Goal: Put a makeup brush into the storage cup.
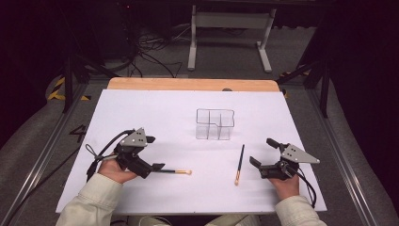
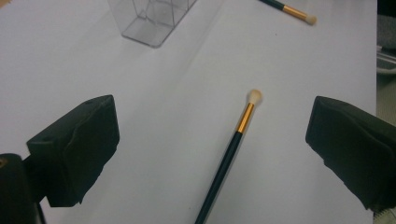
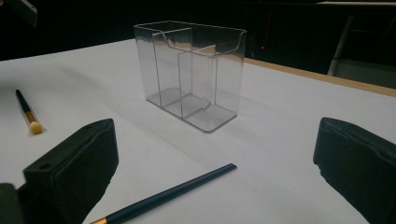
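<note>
Nearest, two pale sleeves at the near edge of the white tabletop, each hand wrapped round a claw.

Left claw: spread wide, pinching nothing, aimed right along the left brush. Seen in the left claw view as a dark handle running up between the two jaws, clear of both, gold band and pale tip pointing away. Probably lined up that way so that closing would catch the handle across its width; handle end close under the near jaw in the high view, contact hard to judge.

Right claw: likewise spread wide, holding nothing, pointed left and slightly far. Right brush just to its left, lying near-to-far with the tip at the near end, apart from both jaws. In the right claw view, only the dark handle low between the jaws, nearer the left-hand one, so not yet centred for a grip.

Farther off, between the two claws and beyond both brushes, a clear organiser, upright, compartments empty, well apart from either brush. Likely set mid-tabletop as the place for the brushes, within reach of both hands.
</note>
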`<state>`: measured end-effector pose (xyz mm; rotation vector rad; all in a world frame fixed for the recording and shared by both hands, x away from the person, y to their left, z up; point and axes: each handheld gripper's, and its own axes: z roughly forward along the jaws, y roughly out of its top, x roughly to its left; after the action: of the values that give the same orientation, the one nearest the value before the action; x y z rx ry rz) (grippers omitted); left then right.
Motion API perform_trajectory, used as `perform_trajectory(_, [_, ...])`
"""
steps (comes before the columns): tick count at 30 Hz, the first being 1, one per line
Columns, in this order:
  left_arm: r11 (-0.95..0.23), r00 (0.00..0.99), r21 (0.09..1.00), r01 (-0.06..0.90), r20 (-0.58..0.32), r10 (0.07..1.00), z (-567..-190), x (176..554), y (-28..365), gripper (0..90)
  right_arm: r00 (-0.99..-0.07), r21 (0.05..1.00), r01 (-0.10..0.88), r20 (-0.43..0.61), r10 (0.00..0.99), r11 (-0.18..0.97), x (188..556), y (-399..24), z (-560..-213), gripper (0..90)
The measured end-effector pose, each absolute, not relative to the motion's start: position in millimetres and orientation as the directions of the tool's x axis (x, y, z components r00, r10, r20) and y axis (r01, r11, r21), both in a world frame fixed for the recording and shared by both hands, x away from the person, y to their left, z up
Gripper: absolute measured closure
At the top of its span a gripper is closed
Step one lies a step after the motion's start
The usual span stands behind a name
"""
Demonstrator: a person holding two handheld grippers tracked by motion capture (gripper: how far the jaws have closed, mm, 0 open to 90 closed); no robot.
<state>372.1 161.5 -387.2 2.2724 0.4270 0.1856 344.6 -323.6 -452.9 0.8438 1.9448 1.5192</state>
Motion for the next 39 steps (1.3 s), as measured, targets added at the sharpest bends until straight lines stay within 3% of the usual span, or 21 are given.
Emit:
perform_trajectory(22, [-0.779,0.953,0.56,0.283,-0.07,0.296,-393,382,140,14.7,-0.668,0.973,0.156,-0.024,0.744,0.172,344,-324,-453,0.6])
perform_trajectory(39, [-0.82,0.964,0.511,0.26,-0.094,0.247,-405,384,128,26.0,-0.671,0.974,0.152,-0.023,0.741,0.167,343,-324,-452,0.6])
